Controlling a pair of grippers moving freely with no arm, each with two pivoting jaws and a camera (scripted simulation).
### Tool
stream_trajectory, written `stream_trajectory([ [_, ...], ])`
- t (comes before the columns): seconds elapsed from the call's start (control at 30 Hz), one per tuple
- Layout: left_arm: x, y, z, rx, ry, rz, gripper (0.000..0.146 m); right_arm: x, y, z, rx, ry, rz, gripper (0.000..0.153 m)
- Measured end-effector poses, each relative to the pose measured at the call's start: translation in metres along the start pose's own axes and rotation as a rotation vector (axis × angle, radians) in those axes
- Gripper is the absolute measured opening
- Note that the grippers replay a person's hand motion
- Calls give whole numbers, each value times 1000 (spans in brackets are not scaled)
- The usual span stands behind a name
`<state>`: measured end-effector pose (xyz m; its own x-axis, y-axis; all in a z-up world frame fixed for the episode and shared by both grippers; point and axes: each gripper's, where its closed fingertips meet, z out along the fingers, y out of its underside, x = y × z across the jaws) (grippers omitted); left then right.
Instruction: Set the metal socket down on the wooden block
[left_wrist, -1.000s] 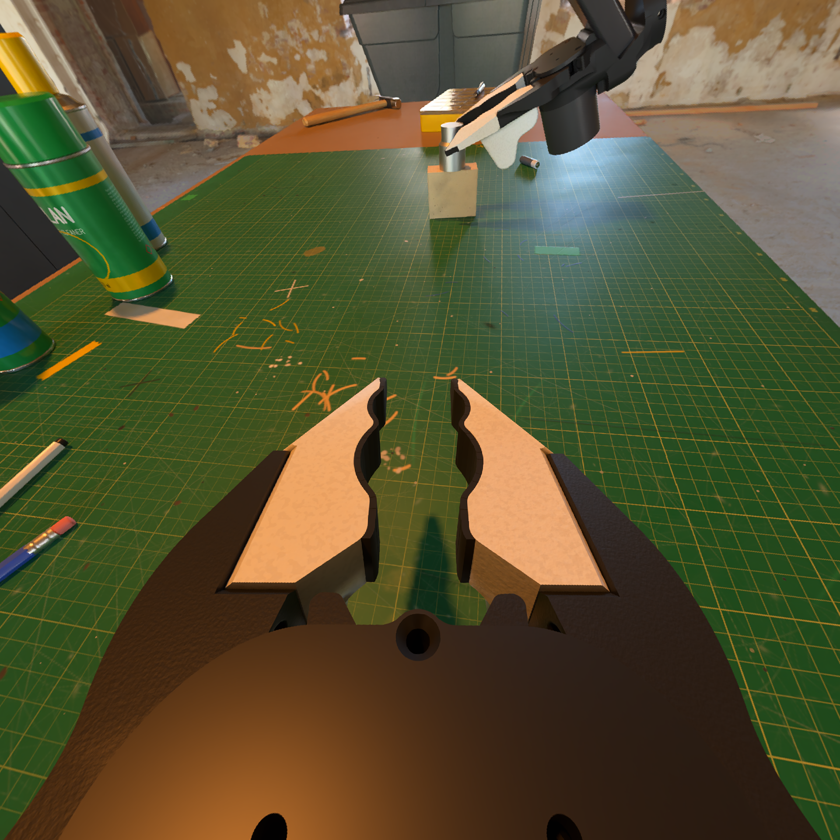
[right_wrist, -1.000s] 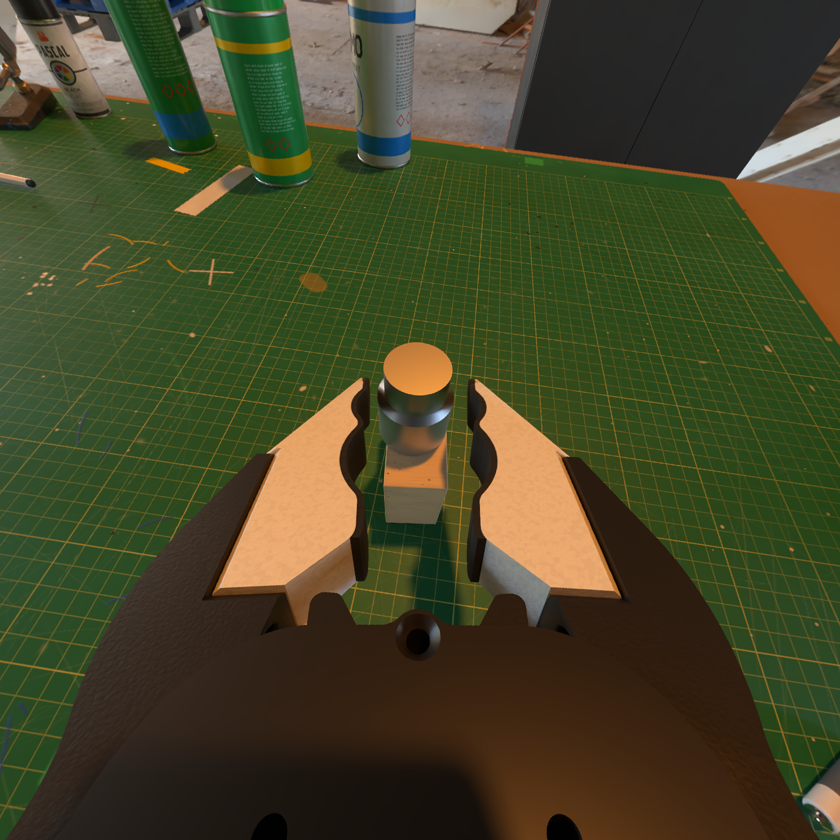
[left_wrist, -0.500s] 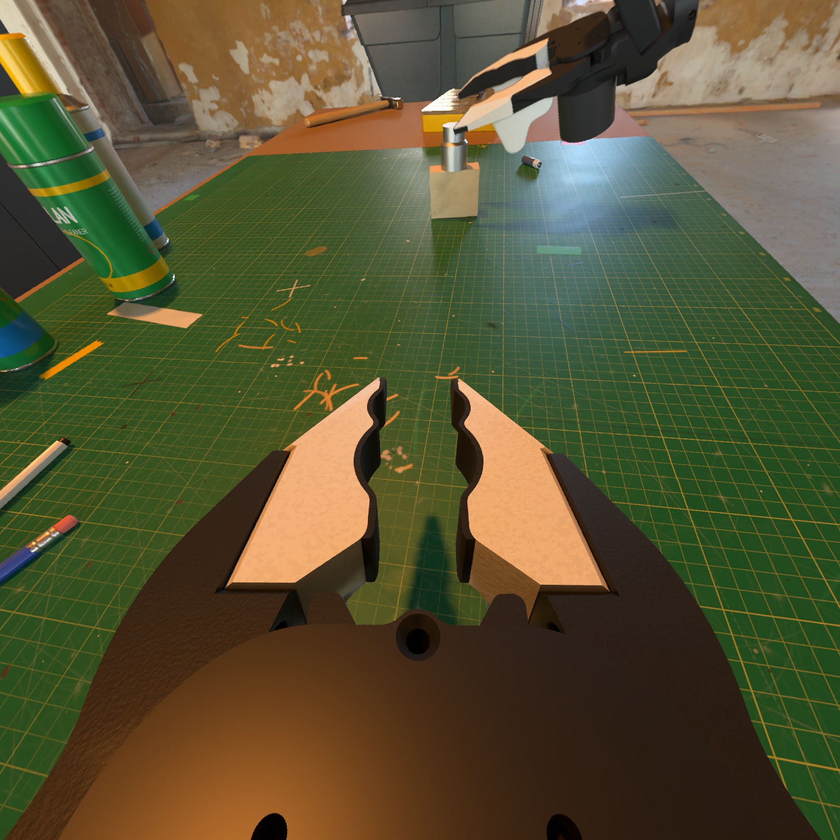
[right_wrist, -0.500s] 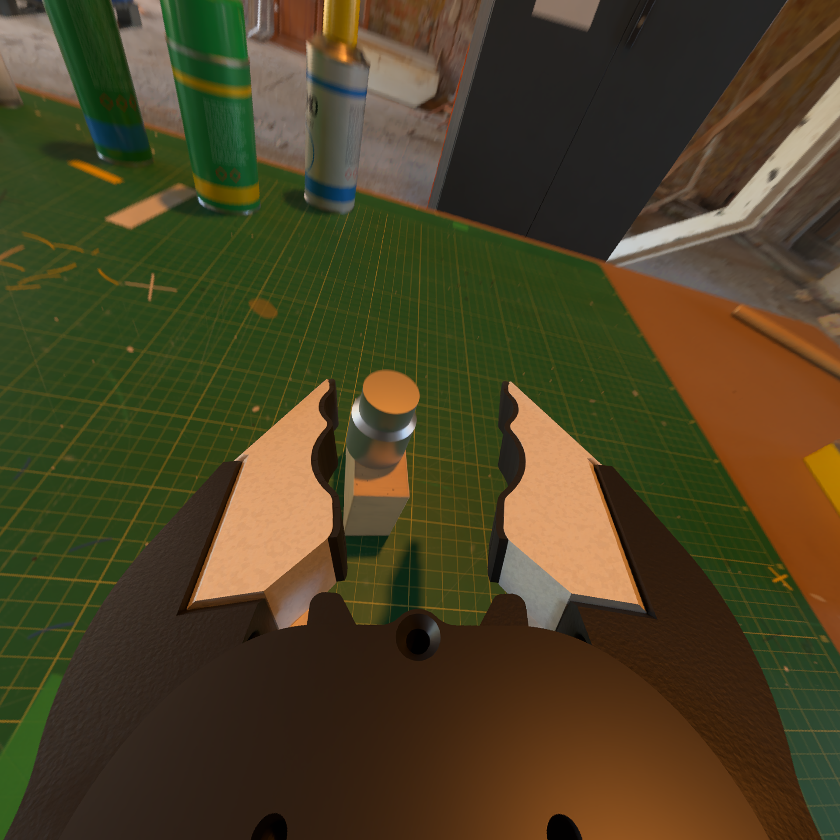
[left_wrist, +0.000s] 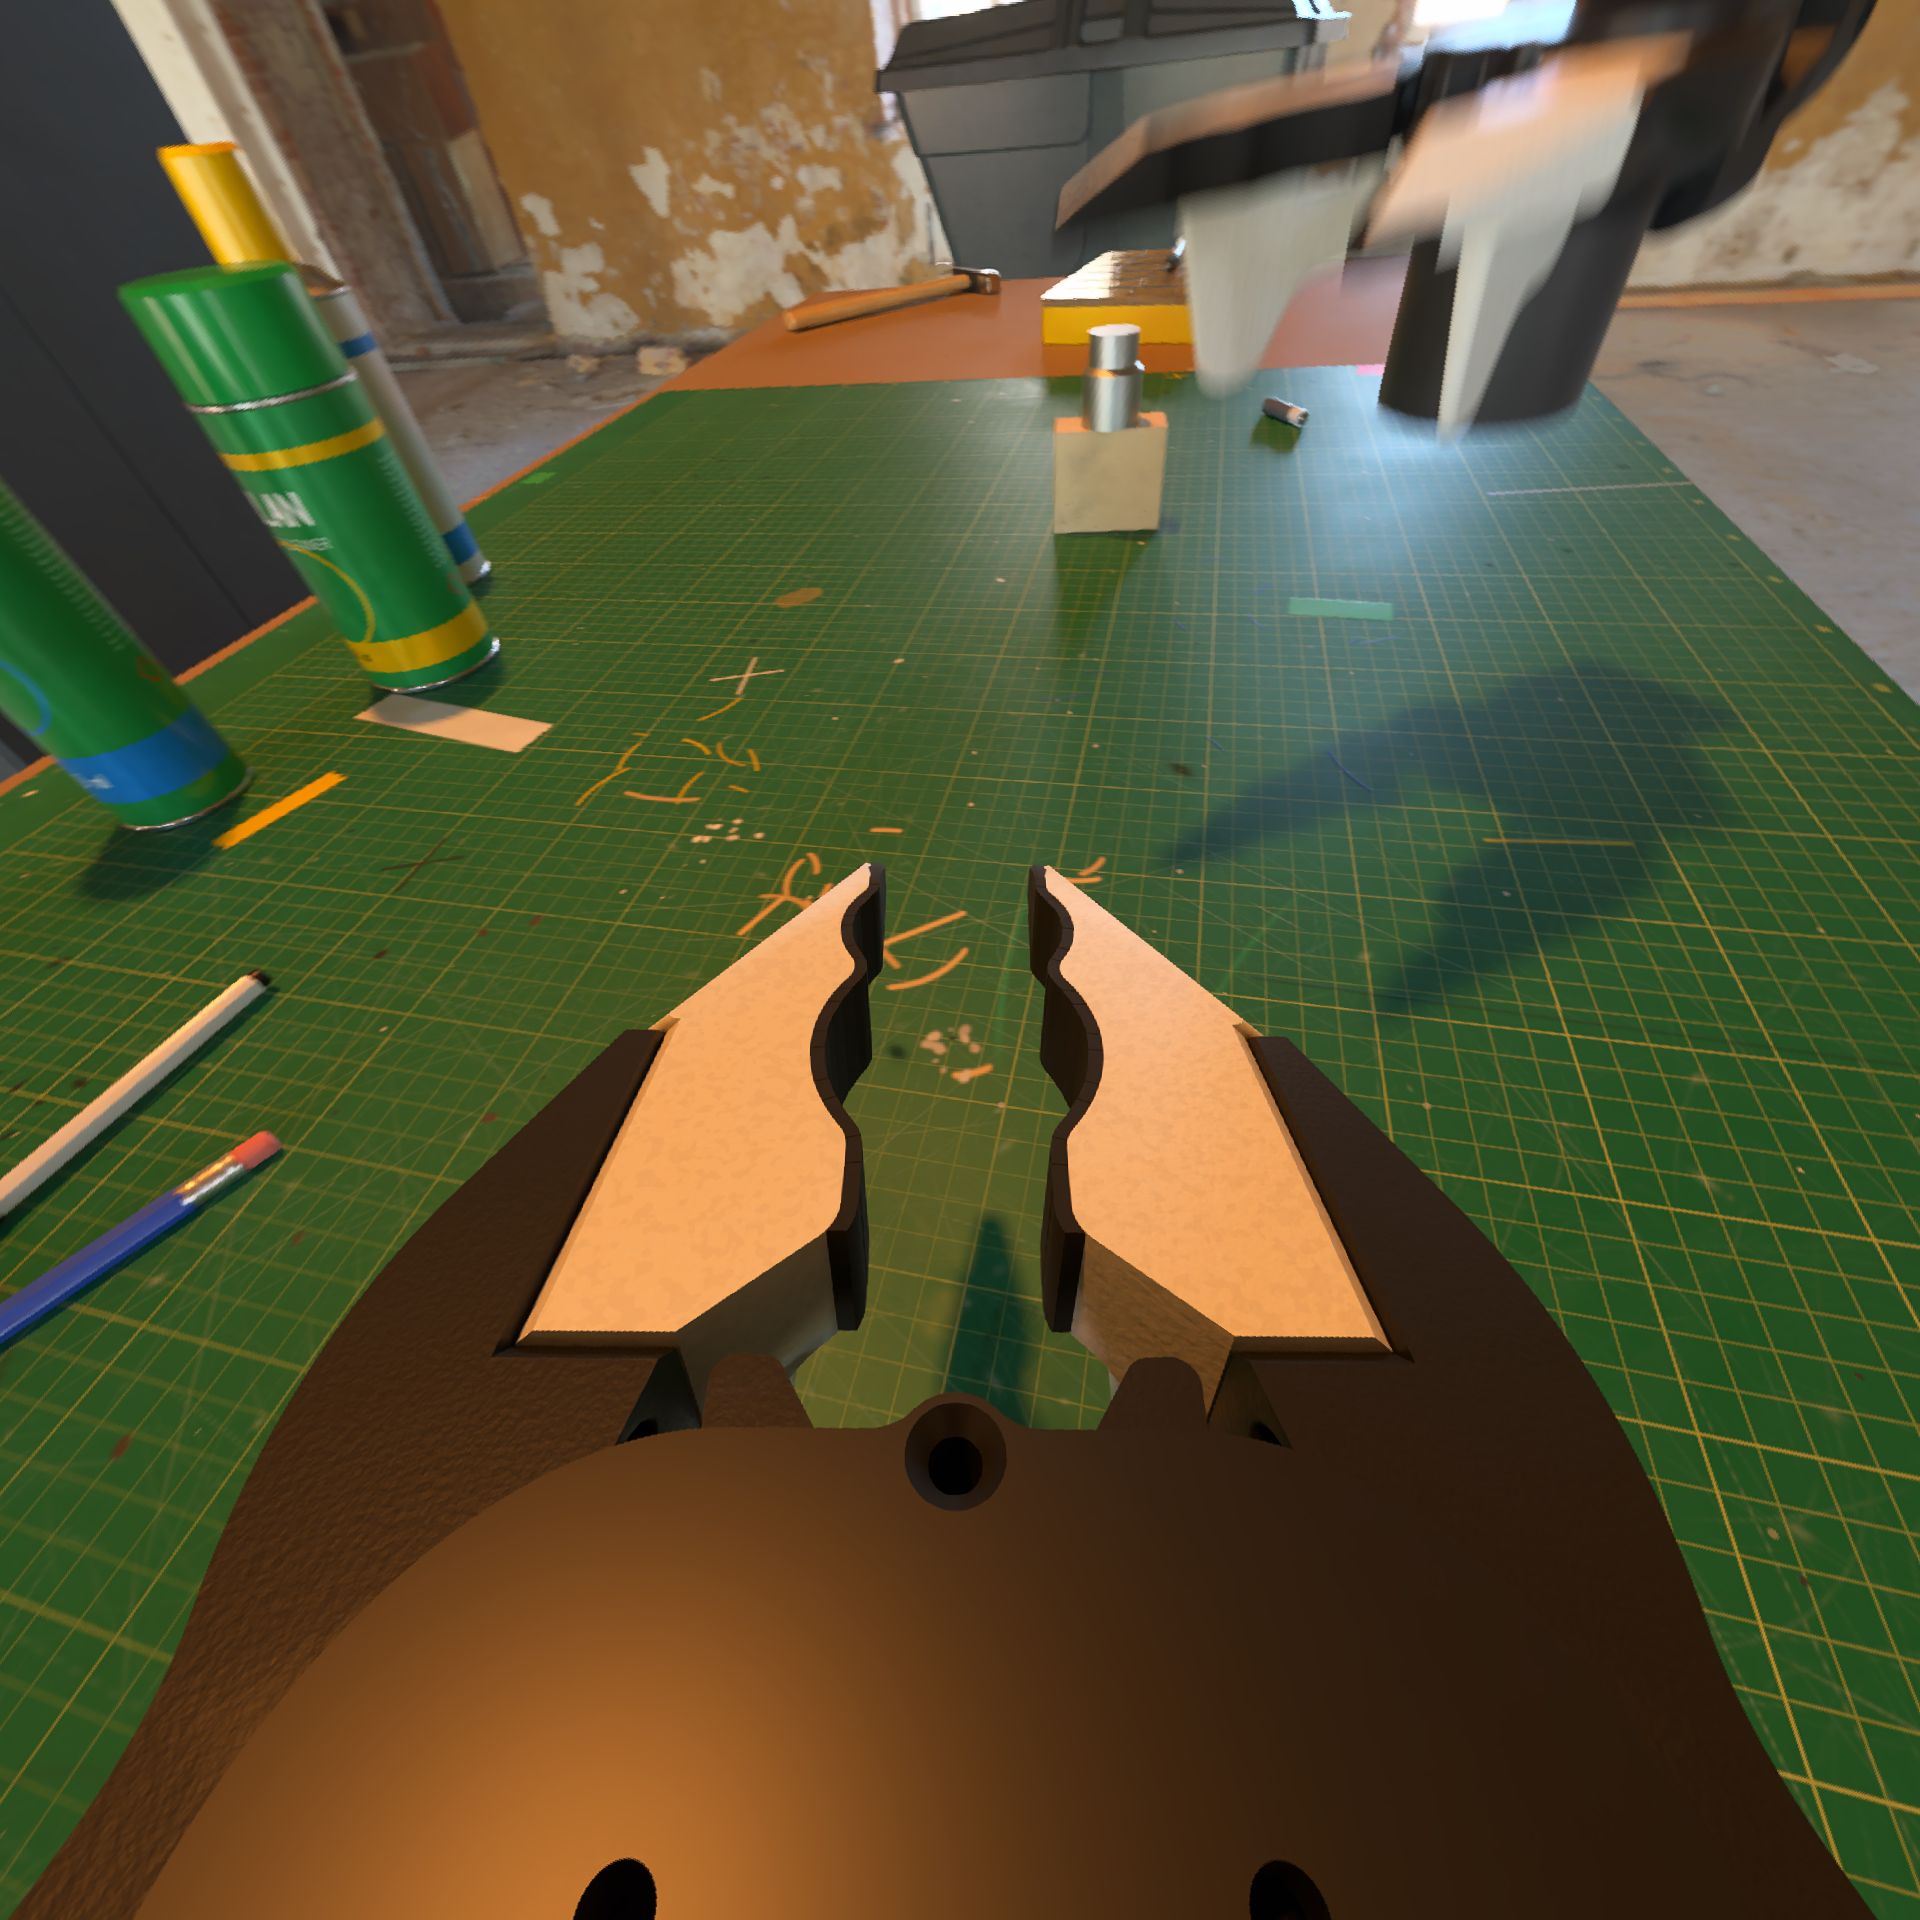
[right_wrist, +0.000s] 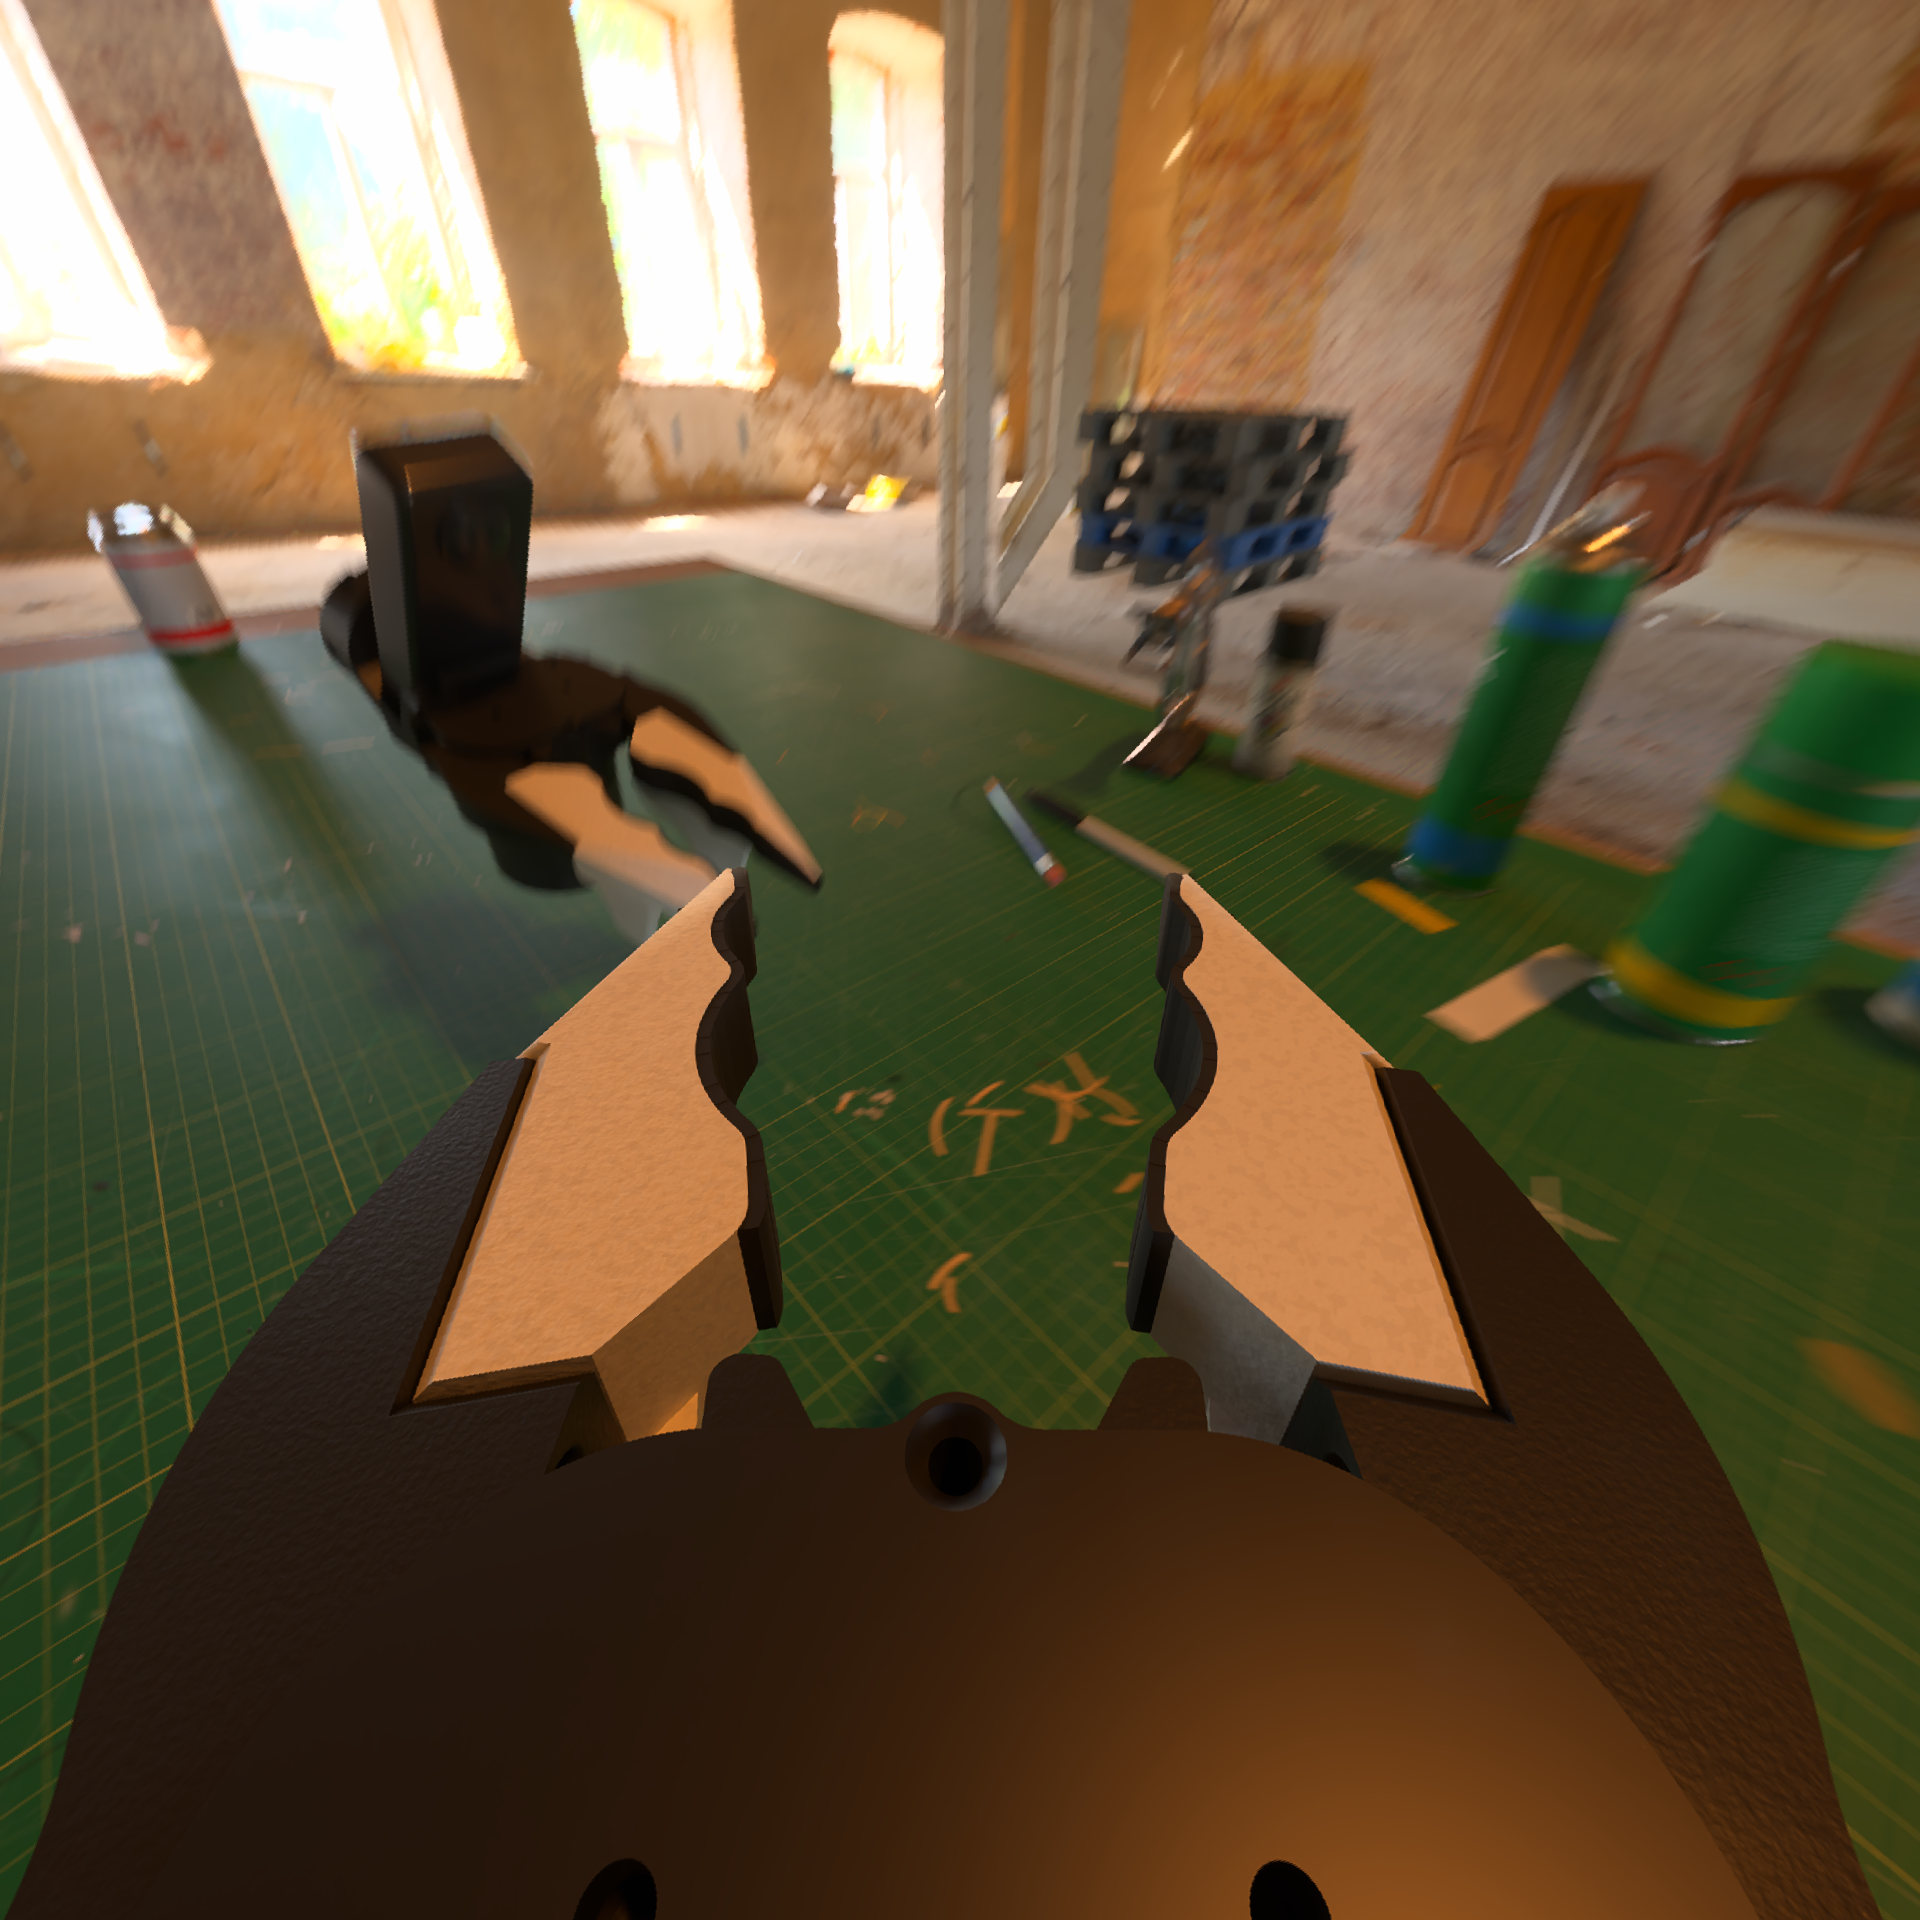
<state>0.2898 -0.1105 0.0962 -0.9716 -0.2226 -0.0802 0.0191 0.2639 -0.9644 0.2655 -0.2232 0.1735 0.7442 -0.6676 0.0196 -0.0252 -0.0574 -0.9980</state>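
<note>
The metal socket (left_wrist: 1112, 376) stands upright on the wooden block (left_wrist: 1108, 473) at the far end of the green cutting mat (left_wrist: 1351, 1039). My left gripper (left_wrist: 956, 883) is open and empty, low over the mat, well short of the block. My right gripper (left_wrist: 1340, 405) hangs blurred in the air to the right of and above the socket, not touching it. In the right wrist view the right gripper (right_wrist: 956, 888) is wide open and empty and faces the left gripper (right_wrist: 769, 878). The socket and block are out of that view.
Green spray cans (left_wrist: 343, 499) (left_wrist: 94, 707) stand at the left mat edge, with two pencils (left_wrist: 135, 1081) nearby. A hammer (left_wrist: 894, 296) and a yellow box (left_wrist: 1117, 301) lie behind the block. A small cylinder (left_wrist: 1286, 411) lies to its right.
My right gripper opened wider, rose off the socket and swung round towards the left gripper. The socket stays on the block. The left gripper barely moved.
</note>
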Motion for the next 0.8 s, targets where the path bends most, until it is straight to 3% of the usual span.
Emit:
stream_trajectory([
  [0.07, -6, -2, -4, 7, -37, -13, 26, -21, 42, 37, -105, -61, 26, 80],
  [0.13, -14, -4, -9, 20, -79, -32, 25, -48, 70, 54, -244, -172, 45, 79],
  [0.23, -29, -9, -21, 44, -158, -49, 25, -58, 92, 59, -282, -125, -120, 77],
  [0.37, -66, -17, -64, 20, -384, -30, 31, -62, 98, 60, -291, -152, -86, 77],
  [0.47, -101, -31, -139, -37, -663, 16, 37, -62, 105, 60, -318, -160, -70, 77],
  [0.57, -129, -51, -245, -2, -917, -39, 42, -63, 109, 61, -343, -172, -70, 78],
  [0.73, -177, -50, -433, -32, -1277, -284, 45, -67, 112, 61, -360, -179, -96, 77],
  [0.8, -193, -24, -479, -119, -1338, -444, 46, -68, 113, 61, -364, -182, -109, 77],
])
